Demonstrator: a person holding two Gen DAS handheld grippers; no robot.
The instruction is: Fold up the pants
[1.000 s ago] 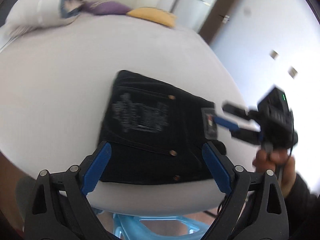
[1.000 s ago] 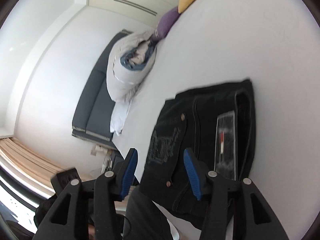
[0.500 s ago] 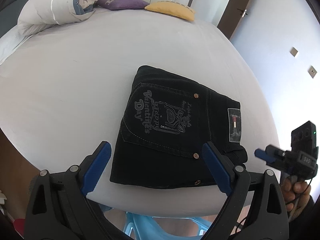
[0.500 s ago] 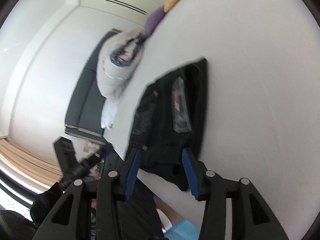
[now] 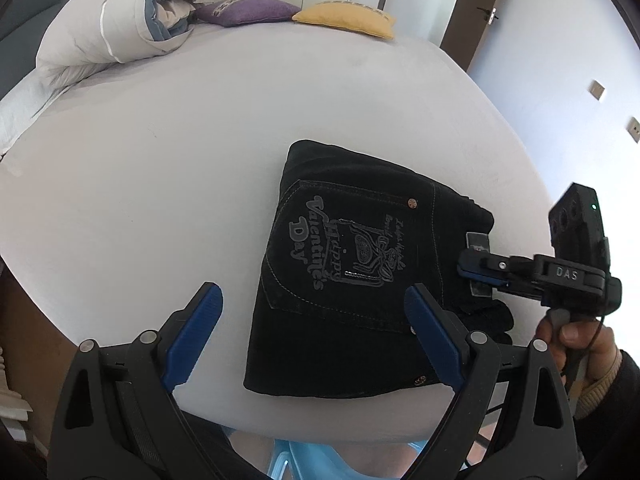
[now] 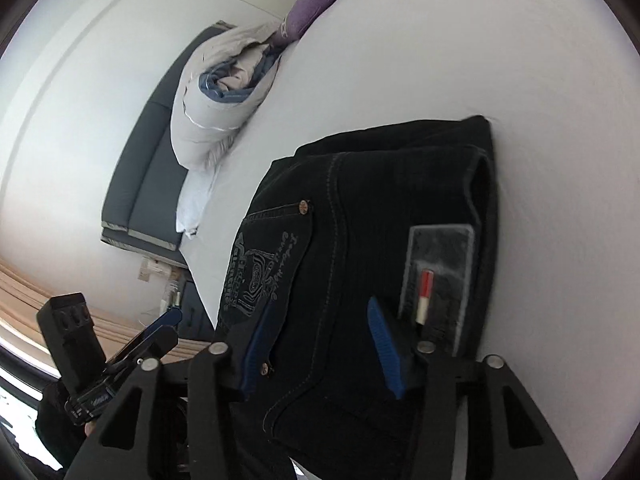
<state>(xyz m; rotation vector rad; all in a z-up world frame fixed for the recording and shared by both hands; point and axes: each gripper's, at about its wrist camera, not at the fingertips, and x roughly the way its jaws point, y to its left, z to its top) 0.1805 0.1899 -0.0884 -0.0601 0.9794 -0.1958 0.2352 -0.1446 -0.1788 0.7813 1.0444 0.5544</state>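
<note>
Black jeans [image 5: 352, 276] lie folded into a compact rectangle near the front edge of a white bed [image 5: 160, 152], back pocket with a grey print facing up. My left gripper [image 5: 316, 332] is open and empty, held above the near left part of the jeans. My right gripper [image 6: 324, 344] is open, low over the waistband side of the jeans [image 6: 360, 216] by the grey label [image 6: 440, 268]. It also shows in the left wrist view [image 5: 472, 268] at the jeans' right edge.
A rolled grey-white duvet [image 5: 112, 36], a purple pillow [image 5: 244, 10] and a yellow pillow [image 5: 348, 18] lie at the far end of the bed. A dark sofa [image 6: 148, 184] stands beside the bed. A blue plastic stool [image 5: 288, 456] is under the bed's front edge.
My right gripper swung away from the jeans and has come back low over the waistband by the label. My left gripper pulled back and rose slightly. The jeans have stayed folded.
</note>
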